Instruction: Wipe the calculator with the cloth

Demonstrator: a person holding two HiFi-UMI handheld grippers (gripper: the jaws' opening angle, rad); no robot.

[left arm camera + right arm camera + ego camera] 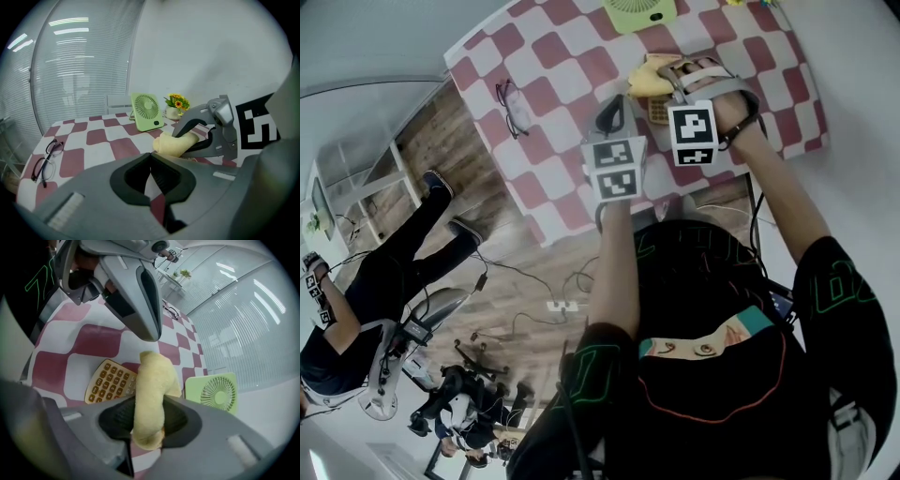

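A yellow cloth is pinched in my right gripper, which is shut on it and holds it just above the table. The orange-keyed calculator lies flat on the checkered tablecloth, right beside and partly under the cloth's hanging end. In the head view the cloth and calculator sit under the right gripper. My left gripper is shut with nothing in it and hovers just left of the right one, near the cloth.
A green desk fan stands at the table's far side, with a small pot of flowers beside it. Glasses lie at the left of the table. The table's near edge drops to a wooden floor with cables; a person sits at left.
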